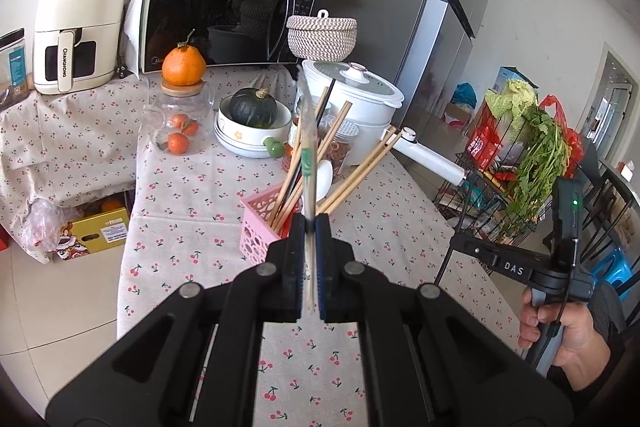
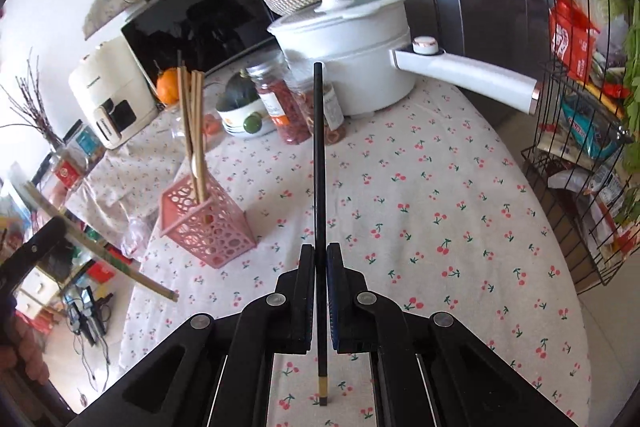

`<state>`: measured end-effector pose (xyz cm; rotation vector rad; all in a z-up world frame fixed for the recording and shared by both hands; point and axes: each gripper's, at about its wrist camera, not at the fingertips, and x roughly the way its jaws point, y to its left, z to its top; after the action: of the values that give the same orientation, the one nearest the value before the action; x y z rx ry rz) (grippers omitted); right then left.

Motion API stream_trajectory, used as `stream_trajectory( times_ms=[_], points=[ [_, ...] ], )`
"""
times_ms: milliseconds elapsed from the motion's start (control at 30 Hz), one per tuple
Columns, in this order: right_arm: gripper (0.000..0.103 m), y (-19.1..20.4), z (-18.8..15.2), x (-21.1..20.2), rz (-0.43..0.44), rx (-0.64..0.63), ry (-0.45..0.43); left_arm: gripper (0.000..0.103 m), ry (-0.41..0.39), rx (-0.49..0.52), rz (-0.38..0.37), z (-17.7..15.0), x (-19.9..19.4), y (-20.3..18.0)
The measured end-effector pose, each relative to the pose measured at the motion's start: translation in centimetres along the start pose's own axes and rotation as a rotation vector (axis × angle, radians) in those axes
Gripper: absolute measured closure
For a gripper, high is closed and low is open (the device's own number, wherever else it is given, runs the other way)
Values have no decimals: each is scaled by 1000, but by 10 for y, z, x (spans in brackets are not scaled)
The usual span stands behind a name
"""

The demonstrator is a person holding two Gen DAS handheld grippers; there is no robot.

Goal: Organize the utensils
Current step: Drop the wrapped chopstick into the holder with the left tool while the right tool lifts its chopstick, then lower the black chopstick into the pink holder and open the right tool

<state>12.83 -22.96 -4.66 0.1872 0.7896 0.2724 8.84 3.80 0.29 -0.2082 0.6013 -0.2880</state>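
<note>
**Utensil sort: chopsticks in transit**

On the cherry-print counter (image 2: pixel 440 187): pink perforated plastic holder (image 2: pixel 208 227), part-filled with wooden chopsticks (image 2: pixel 192 131). Right gripper (image 2: pixel 320 291) clamps a black chopstick (image 2: pixel 318 155); left gripper (image 1: pixel 308 267) clamps a wrapped pair (image 1: pixel 307 147). Step: carrying. Next: tip-down insertion into holder.

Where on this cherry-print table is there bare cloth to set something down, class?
Bare cloth spreads on the cherry-print tablecloth between the pink perforated plastic utensil holder, the white lidded pot and the black wire rack. It is crowded at the back, around the spice jars and the stacked white bowls.
</note>
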Motion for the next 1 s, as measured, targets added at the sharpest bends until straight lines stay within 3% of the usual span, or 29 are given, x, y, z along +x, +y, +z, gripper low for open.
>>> stream_trajectory(
  times_ms=[233, 467, 800, 833, 867, 900, 933, 967, 1000],
  points=[
    [97, 13, 7, -32, 37, -46, -103, 97, -88, -6, 31, 19, -7, 1],
    [97, 20, 21, -35, 60, -35, -77, 97, -198, 43, 65, 41, -1, -11],
    [97, 30, 24, -36, 83, -56, -65, 97, -164, 84, 104, 39, 47, -5],
    [97, 30, 25, -36, 83, -56, -66, 88, -151, 93, 97, 38, 51, -5],
    [97, 31, 25, -37, 84, -56, -66, 64, -136, 97, 86, 38, 53, -6],
    [97, 31, 26, -37, 85, -55, -67, 47, -129, 92, 80, 37, 53, -6],
    [97, 31, 27, -37, 86, -55, -66, 20, -131, 84, 78, 36, 51, -6],
    [97, 32, 27, -38, 87, -53, -67, 13, -143, 77, 78, 36, 47, -7],
    [97, 32, 28, -39, 88, -52, -68, 13, -146, 76, 77, 36, 44, -8]
  ],
)
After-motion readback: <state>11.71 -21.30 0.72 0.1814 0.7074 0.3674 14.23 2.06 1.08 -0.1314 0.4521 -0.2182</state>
